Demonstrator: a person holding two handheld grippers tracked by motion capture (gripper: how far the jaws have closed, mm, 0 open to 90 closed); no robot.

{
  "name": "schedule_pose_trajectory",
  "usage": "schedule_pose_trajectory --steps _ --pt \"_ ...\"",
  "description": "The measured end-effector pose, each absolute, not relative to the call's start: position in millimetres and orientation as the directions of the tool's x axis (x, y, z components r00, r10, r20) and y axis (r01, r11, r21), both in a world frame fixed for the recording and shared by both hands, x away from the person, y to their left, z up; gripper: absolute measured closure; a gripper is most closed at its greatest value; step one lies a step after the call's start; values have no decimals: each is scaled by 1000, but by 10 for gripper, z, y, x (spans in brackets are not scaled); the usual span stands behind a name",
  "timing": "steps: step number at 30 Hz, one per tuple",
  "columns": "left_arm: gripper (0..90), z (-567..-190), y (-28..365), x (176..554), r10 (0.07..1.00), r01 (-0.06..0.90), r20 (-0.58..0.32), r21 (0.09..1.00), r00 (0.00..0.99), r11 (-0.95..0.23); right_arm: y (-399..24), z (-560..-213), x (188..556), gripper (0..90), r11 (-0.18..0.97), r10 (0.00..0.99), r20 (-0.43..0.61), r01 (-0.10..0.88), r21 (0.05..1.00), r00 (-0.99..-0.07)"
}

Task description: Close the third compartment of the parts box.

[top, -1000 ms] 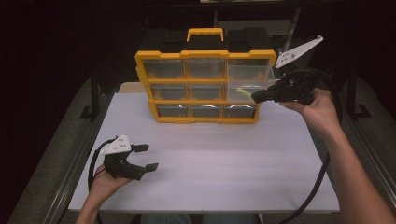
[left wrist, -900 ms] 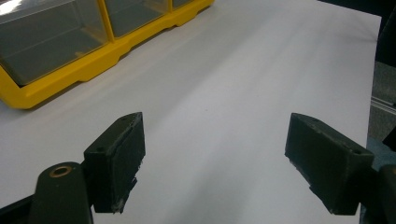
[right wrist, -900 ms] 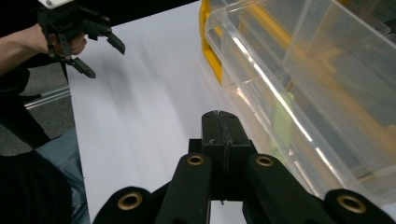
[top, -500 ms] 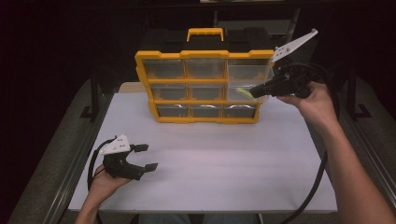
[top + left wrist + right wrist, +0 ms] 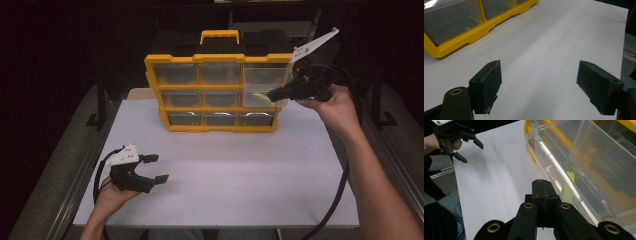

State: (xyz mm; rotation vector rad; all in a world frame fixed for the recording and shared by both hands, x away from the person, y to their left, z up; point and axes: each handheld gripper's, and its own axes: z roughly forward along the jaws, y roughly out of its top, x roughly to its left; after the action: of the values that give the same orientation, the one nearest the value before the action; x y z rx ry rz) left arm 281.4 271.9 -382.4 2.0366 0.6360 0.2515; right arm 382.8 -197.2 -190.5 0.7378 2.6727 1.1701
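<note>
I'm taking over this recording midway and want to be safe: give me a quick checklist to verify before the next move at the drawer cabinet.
1. Right gripper jaws shut: ok.
2. Right gripper at the clear drawer, which is pulled out: ok.
3. Right gripper gripping the drawer: cannot tell.
4. Green item inside the drawer: ok.
5. Left gripper open, empty, away from the cabinet: ok.
6. Cabinet upright on the white table: ok.

free: white tabletop (image 5: 235, 175) | obstacle: yellow drawer organizer (image 5: 220, 95) at rear
</note>
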Motion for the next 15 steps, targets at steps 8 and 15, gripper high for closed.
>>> schedule_pose_trajectory --steps 8,15 --pt "201 -3819 2721 2810 533 333 -75 851 842 -406 -1967 -1897 3873 890 579 486 66 377 722 -872" --pt "201 -3819 2720 2803 538 343 -87 852 839 -397 -1955 -1892 3901 890 577 492 72 387 719 -868"
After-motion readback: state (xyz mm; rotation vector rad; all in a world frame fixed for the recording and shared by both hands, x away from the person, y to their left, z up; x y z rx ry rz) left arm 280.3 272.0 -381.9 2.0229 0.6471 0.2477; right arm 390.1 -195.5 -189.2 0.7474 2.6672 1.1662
